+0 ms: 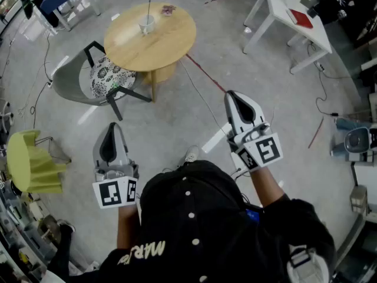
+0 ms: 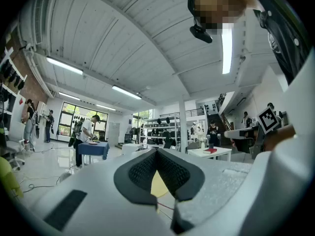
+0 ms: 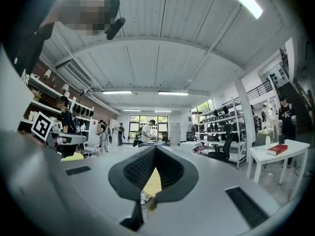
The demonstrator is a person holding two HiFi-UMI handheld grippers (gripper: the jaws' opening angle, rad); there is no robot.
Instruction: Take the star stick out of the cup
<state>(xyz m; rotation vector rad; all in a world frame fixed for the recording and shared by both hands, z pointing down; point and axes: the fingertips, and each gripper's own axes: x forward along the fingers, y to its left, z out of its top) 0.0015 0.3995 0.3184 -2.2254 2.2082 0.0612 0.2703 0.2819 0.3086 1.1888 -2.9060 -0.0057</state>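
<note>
A white cup (image 1: 146,23) stands on the round wooden table (image 1: 171,43) at the far side of the floor, and a thin stick (image 1: 149,7) rises out of it; its star end is too small to make out. Both grippers are held level over the floor, well short of the table. My left gripper (image 1: 113,125) is shut with nothing in it, and so is my right gripper (image 1: 231,94). In the left gripper view the gripper (image 2: 156,150) has its pads meeting, with a sliver of the table (image 2: 158,187) below. The right gripper view shows that gripper (image 3: 155,148) the same way.
A grey chair (image 1: 79,81) with a patterned cushion stands at the table's near left. A small patterned item (image 1: 168,9) lies beside the cup. A white table (image 1: 283,7) with a red book (image 1: 300,18) is at far right, a yellow-green chair (image 1: 26,161) at left. Cables cross the floor.
</note>
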